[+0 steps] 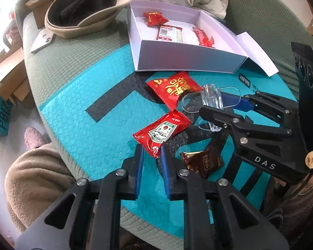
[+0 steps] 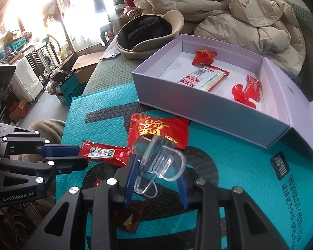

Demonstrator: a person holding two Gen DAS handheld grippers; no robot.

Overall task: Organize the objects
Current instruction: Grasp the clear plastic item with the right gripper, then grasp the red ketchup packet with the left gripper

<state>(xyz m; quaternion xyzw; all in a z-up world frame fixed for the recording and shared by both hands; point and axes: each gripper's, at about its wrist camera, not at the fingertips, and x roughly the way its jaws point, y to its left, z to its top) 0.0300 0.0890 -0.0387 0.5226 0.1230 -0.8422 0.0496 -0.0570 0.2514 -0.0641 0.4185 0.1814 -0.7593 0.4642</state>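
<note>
Two grippers work over a teal bubble mailer (image 1: 77,95) on a green cushioned seat.

Left wrist view: the left gripper (image 1: 152,153) has its blue pads nearly together, pinching the near end of a red ketchup sachet (image 1: 161,132), which lies tilted over the mailer. A larger red snack packet (image 1: 174,90) lies beyond it, just in front of the open white box (image 1: 189,58). A dark brown sachet (image 1: 202,162) lies on the mailer to the right of the fingers. The right gripper (image 1: 221,104) enters from the right, its jaws closed on a clear plastic clip (image 1: 210,98).

Right wrist view: the right gripper (image 2: 156,179) stands partly open, its blue pads pressing both sides of the clear plastic clip (image 2: 160,162), held off the mailer. The left gripper (image 2: 81,154) comes in from the left, gripping the ketchup sachet (image 2: 104,153). The white box (image 2: 208,108) holds three red wrapped items and a flat red-and-white packet (image 2: 202,78). A beige jacket (image 2: 240,14) lies piled behind the box.
</note>
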